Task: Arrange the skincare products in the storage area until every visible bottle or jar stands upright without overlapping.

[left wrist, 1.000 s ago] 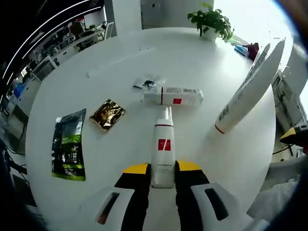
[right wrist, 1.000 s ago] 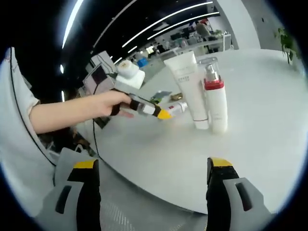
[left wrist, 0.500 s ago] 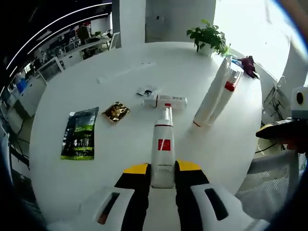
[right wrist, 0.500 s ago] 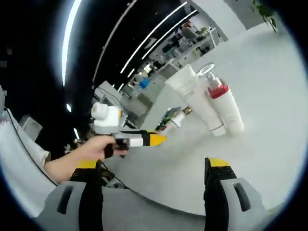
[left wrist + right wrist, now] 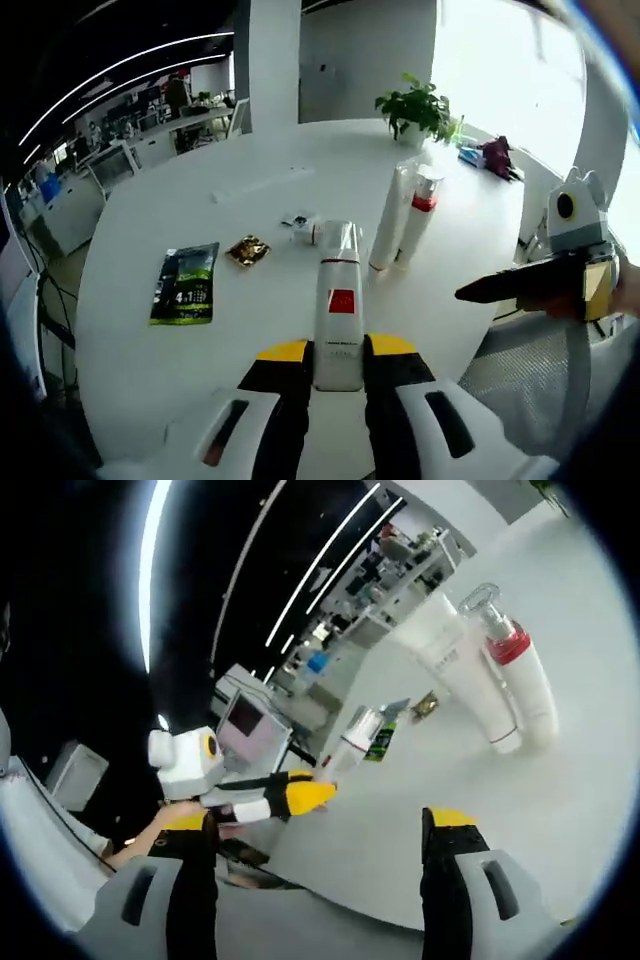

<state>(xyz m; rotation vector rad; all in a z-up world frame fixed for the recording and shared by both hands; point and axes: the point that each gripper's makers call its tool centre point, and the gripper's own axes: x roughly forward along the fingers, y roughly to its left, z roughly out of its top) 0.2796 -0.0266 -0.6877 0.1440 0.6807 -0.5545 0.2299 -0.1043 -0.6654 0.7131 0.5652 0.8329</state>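
My left gripper (image 5: 338, 352) is shut on a white spray bottle with a red label (image 5: 340, 300), held off the round white table (image 5: 180, 190). A white tube (image 5: 388, 228) and a red-collared pump bottle (image 5: 419, 224) stand upright side by side beyond it. Another white bottle (image 5: 312, 233) lies on its side, partly hidden behind the held one. My right gripper (image 5: 318, 825) is open with nothing between its jaws, off the table's edge. In the right gripper view the left gripper (image 5: 312, 792) holds the spray bottle (image 5: 352, 740), with the tube (image 5: 452, 662) and pump bottle (image 5: 522, 675) behind.
A green packet (image 5: 186, 284), a gold sachet (image 5: 247, 250) and a small dark sachet (image 5: 295, 219) lie flat on the table's left half. A potted plant (image 5: 418, 105) stands at the far edge. The right gripper (image 5: 472, 294) reaches in from the right.
Both views have pulled back from the table, so the tube and pump bottle look smaller. My left gripper keeps its hold on the spray bottle. The right gripper stays open.
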